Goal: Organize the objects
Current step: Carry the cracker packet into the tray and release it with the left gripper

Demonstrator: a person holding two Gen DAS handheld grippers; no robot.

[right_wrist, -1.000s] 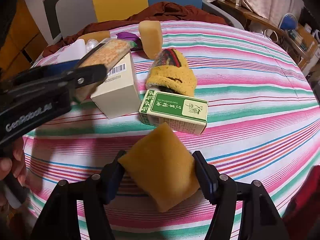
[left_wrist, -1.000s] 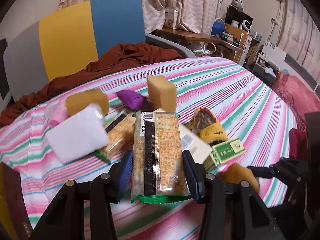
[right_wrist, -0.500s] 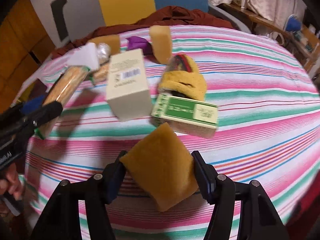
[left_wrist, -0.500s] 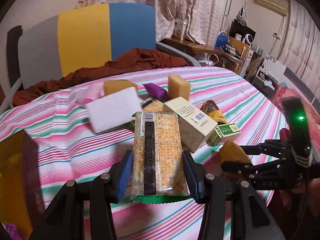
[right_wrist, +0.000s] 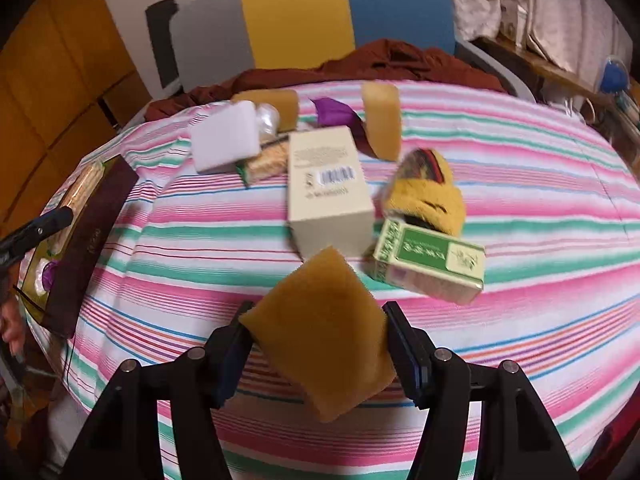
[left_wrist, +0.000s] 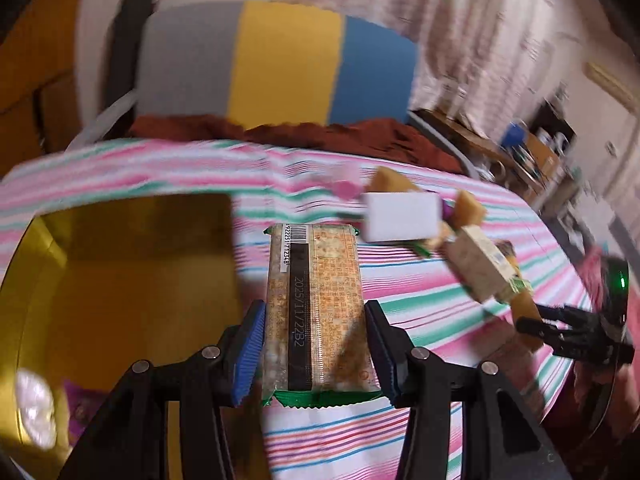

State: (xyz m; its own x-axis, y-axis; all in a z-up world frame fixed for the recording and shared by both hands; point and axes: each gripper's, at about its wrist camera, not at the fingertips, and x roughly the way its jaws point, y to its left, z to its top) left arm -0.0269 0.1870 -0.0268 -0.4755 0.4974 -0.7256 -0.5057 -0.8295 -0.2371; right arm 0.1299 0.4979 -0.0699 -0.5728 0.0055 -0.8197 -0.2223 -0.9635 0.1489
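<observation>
While our left gripper (left_wrist: 314,350) clamps one cracker pack (left_wrist: 314,308) | right gripper (right_wrist: 318,354) grips one sponge (right_wrist: 324,328) | we count two cartons: beige box (right_wrist: 328,188), green box (right_wrist: 430,264)

Cracker pack (left_wrist: 315,304) (leftward) beside box (left_wrist: 120,280)

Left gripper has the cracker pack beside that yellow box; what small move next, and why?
Probably shift the left gripper leftward over the open yellow box, then lower. The cracker pack is clamped but hangs over the striped cloth, beside the box.
</observation>
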